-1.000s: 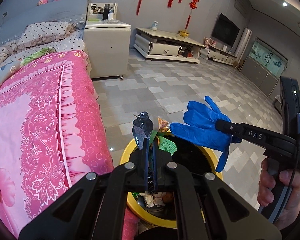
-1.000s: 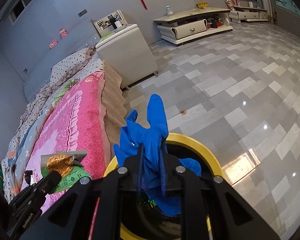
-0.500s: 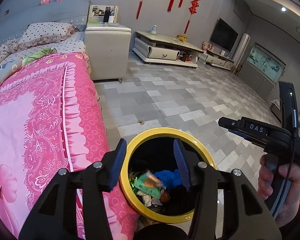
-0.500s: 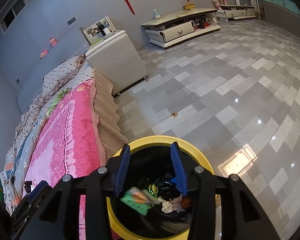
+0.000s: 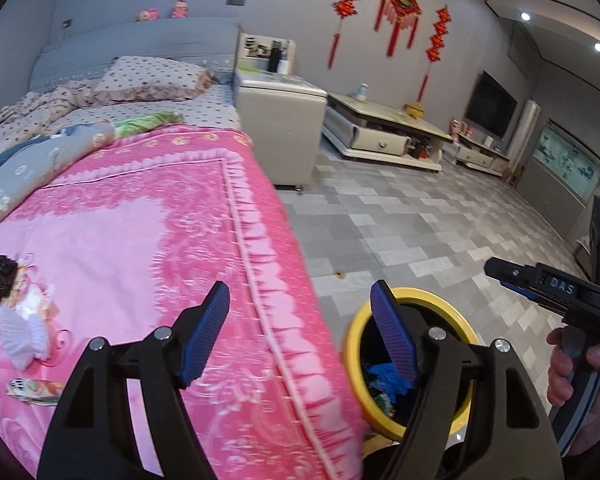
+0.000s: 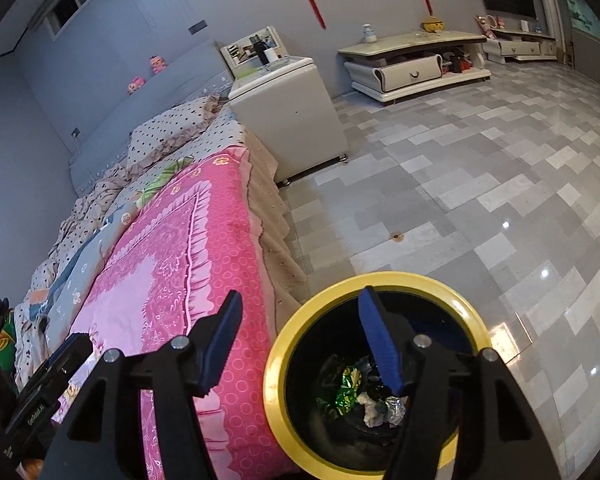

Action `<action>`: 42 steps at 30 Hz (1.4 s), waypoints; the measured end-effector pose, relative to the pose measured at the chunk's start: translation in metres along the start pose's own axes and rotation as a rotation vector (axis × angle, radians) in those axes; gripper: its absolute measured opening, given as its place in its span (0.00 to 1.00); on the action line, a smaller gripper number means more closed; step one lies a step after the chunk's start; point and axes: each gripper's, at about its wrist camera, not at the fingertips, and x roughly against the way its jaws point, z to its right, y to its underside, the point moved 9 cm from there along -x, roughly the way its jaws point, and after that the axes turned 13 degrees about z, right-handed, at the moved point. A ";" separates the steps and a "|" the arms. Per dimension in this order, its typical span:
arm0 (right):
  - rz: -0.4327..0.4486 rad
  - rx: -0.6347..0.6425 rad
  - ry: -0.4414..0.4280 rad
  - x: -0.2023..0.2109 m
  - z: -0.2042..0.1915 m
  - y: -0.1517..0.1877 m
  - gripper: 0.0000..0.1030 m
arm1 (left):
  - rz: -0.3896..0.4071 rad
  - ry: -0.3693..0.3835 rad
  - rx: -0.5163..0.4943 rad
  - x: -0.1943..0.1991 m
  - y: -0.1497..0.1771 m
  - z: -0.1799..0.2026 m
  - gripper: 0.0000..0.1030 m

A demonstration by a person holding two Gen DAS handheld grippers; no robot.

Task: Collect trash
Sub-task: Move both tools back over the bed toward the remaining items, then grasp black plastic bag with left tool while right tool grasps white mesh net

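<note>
A yellow-rimmed black bin stands on the floor against the pink bed. In it lie a blue glove, green foil and crumpled white scraps. My left gripper hovers over the bed edge, left of the bin; its jaws are opening with nothing between them. My right gripper hangs above the bin's left rim, jaws also opening and bare. On the bedspread lie a black clump, a white tissue and a flat wrapper.
The pink bedspread fills the left. A white bedside cabinet stands beyond the bed, with a low TV bench along the far wall. Grey tiled floor spreads to the right. A hand holds the right gripper's handle.
A second ago the left gripper was shut on wrappers and the right on the blue glove above the bin. Both let go, the items fell in, and the left gripper swung towards the bed.
</note>
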 end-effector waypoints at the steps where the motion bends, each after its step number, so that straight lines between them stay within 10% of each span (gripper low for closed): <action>1: -0.003 0.013 -0.010 -0.001 -0.008 0.001 0.58 | 0.005 -0.016 0.005 0.003 -0.002 -0.012 0.67; 26: -0.172 0.390 -0.379 -0.037 -0.308 0.118 0.60 | 0.018 -0.483 0.127 0.076 -0.011 -0.371 0.68; 42: -0.337 0.586 -0.488 -0.079 -0.433 0.253 0.65 | -0.059 -0.526 0.167 0.024 0.025 -0.472 0.69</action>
